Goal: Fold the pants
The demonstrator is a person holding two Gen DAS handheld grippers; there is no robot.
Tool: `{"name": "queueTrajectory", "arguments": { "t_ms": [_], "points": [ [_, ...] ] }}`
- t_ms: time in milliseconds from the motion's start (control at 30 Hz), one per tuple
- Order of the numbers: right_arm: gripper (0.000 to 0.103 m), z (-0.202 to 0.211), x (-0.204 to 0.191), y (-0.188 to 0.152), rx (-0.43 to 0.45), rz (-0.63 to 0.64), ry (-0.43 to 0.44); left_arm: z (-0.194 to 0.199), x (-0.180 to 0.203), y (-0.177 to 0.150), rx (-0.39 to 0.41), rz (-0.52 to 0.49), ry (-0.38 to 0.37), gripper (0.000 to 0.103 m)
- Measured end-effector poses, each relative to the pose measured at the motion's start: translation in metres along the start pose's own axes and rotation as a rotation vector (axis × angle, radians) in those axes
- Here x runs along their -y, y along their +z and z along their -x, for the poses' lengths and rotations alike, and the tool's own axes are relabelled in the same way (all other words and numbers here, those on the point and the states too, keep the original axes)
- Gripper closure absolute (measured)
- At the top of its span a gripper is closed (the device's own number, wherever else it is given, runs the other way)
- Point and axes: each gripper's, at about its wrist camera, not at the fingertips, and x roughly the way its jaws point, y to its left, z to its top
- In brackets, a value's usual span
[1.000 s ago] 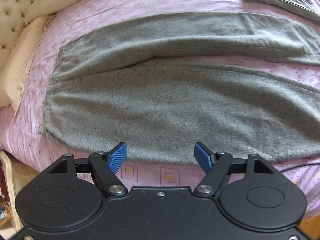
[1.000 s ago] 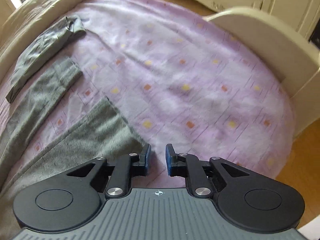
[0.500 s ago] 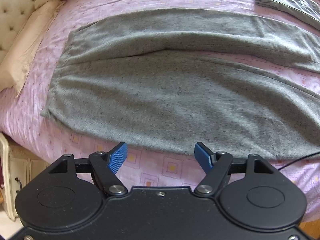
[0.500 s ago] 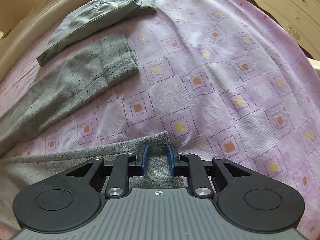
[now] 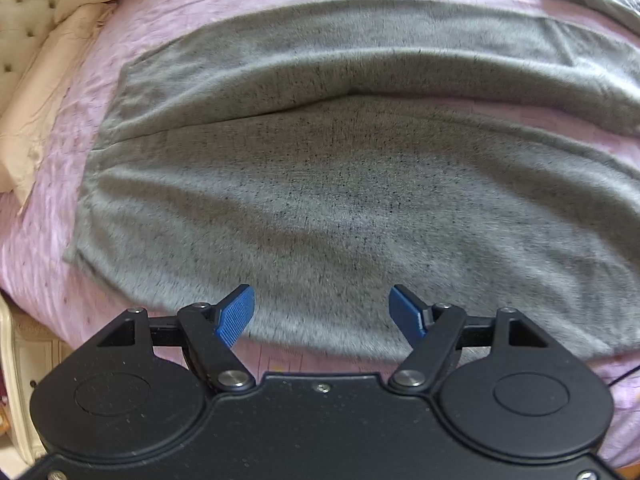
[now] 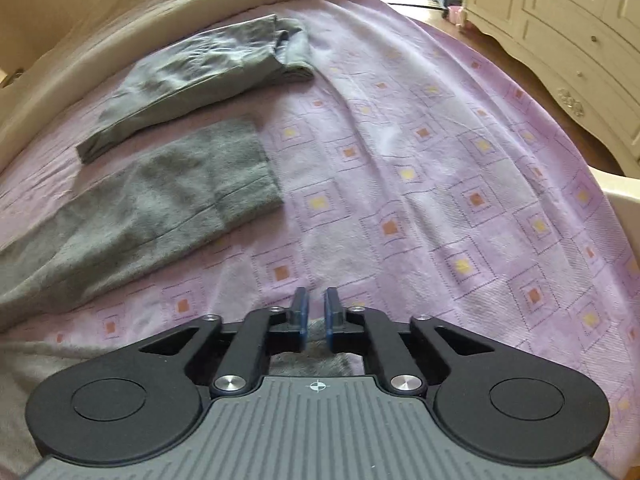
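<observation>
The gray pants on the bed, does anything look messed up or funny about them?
Nothing stands out. The gray pants lie flat on the purple bedspread, legs spread apart and unfolded. The left claw hangs open over the near edge. Another folded gray garment lies beyond them.

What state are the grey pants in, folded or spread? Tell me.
Spread. The grey pants lie flat on the purple bedspread, both legs apart with sheet showing between them; the far cuff lies unfolded.

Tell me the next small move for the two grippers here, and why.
Probably ease the left gripper down and close it on the near edge of the pants. Its jaws stand wide open just above that edge, gripping nothing. The right gripper has its jaws nearly together over the near leg's hem, though I cannot tell whether cloth is pinched. Both legs lie flat on the bedspread, unfolded.
</observation>
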Motion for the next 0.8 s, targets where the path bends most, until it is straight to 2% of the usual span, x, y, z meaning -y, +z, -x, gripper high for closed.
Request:
{"name": "queueTrajectory", "arguments": {
  "t_ms": [33,67,167,200,267,333,400,433,467,567,700,733,800],
  "points": [
    [0.066,0.002,-0.003,-0.004,-0.002,0.011,-0.008,-0.006,0.0,0.0,-0.004,-0.013,-0.008,0.027],
    [0.063,0.001,-0.005,-0.009,-0.005,0.012,-0.024,-0.014,0.0,-0.001,-0.016,-0.03,-0.01,0.027],
    [0.063,-0.011,-0.004,-0.015,-0.069,-0.018,-0.061,-0.042,0.004,-0.011,-0.095,-0.103,-0.012,0.028],
    [0.063,-0.015,-0.003,-0.016,-0.098,-0.029,-0.065,-0.051,0.004,-0.017,-0.12,-0.126,-0.016,0.025],
    [0.062,-0.02,-0.004,-0.018,-0.113,-0.025,-0.072,-0.051,-0.001,-0.028,-0.054,-0.127,-0.014,0.016],
    [0.062,-0.023,-0.008,-0.015,-0.117,-0.023,-0.069,-0.051,-0.006,-0.033,-0.041,-0.117,-0.03,0.015],
    [0.07,-0.024,-0.011,-0.013,-0.131,-0.026,-0.057,-0.052,-0.011,-0.034,-0.045,-0.093,-0.052,0.015],
    [0.093,-0.024,-0.014,-0.013,-0.132,-0.019,-0.053,-0.052,-0.012,-0.034,-0.049,-0.084,-0.058,0.014],
    [0.096,-0.025,-0.017,-0.012,-0.138,-0.008,-0.047,-0.053,-0.014,-0.034,-0.053,-0.079,-0.058,0.012],
    [0.096,-0.024,-0.025,-0.007,-0.11,0.035,-0.104,-0.053,-0.014,-0.037,-0.046,-0.088,-0.049,0.007],
    [0.094,-0.033,-0.029,-0.007,-0.101,-0.027,-0.172,-0.054,-0.02,-0.036,-0.049,-0.096,-0.063,0.006],
    [0.091,-0.032,-0.032,-0.007,-0.097,-0.03,-0.197,-0.053,-0.021,-0.035,-0.061,-0.1,-0.075,0.008],
    [0.083,-0.026,-0.036,-0.006,-0.093,-0.05,-0.237,-0.049,-0.026,-0.029,-0.089,-0.106,-0.106,0.022]
  ]
}}
